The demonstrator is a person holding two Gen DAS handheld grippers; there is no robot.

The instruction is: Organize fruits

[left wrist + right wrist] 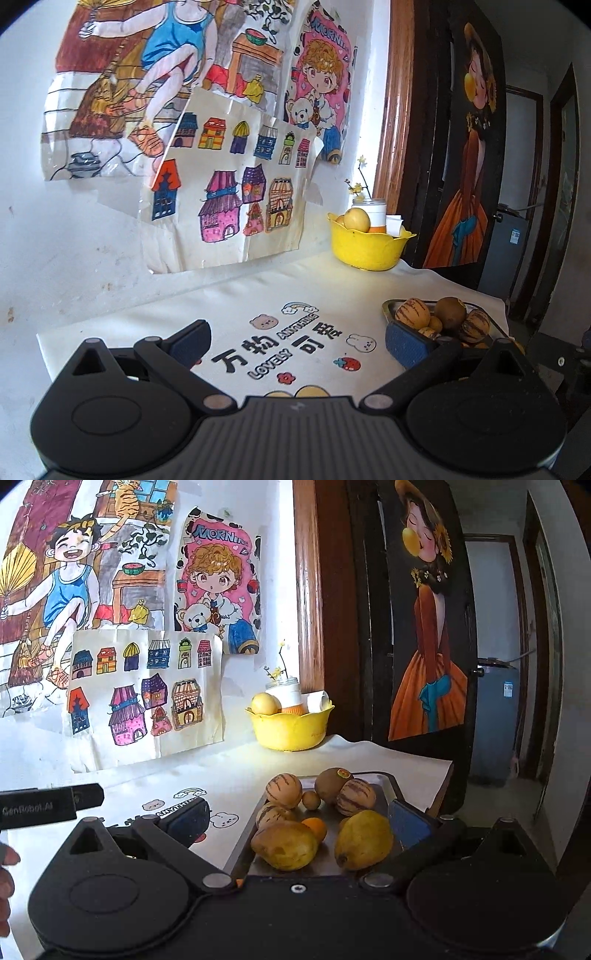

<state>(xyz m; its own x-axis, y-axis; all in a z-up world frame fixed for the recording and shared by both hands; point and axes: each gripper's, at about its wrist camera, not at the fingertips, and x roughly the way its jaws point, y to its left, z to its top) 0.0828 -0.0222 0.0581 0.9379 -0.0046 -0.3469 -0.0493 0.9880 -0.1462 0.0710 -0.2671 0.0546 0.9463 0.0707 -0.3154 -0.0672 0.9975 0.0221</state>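
While most of the fruit is still sitting on the tray, the sorting is looking barely begun; entries below.

Right gripper point(297, 821): its jaws are standing spread wide, holding nothing, hovering low over the near end of the metal tray point(384, 780).
Between the right jaws: two yellow pears, the left pear point(284, 843) and the right pear point(364, 838), are lying side by side, with a small orange fruit point(314, 827) peeking just behind the left one.
Beyond the right jaws: striped melon-like fruits, one of them the striped fruit point(283, 789), a brown kiwi with a sticker point(332, 782) and a small round brown fruit point(310, 799) are crowding the far half of the tray.
Left gripper point(297, 339): its jaws are also standing spread and empty, hanging over the printed cloth on the surface point(221, 295); the tray is lying just off its right jaw.
Far ahead of both jaws: the yellow bowl point(291, 731) is sitting well apart from the tray, against the wall, with one pale round fruit point(264, 703) showing in it beside a white jar and an orange item I cannot identify.
Done, as judged: at most one fruit is resting in the bowl.
Left, as judged: every piece on the tray is waiting to be moved, if the bowl is the destination.
Step in hand, as judged: the right jaws are lining up on a pear.
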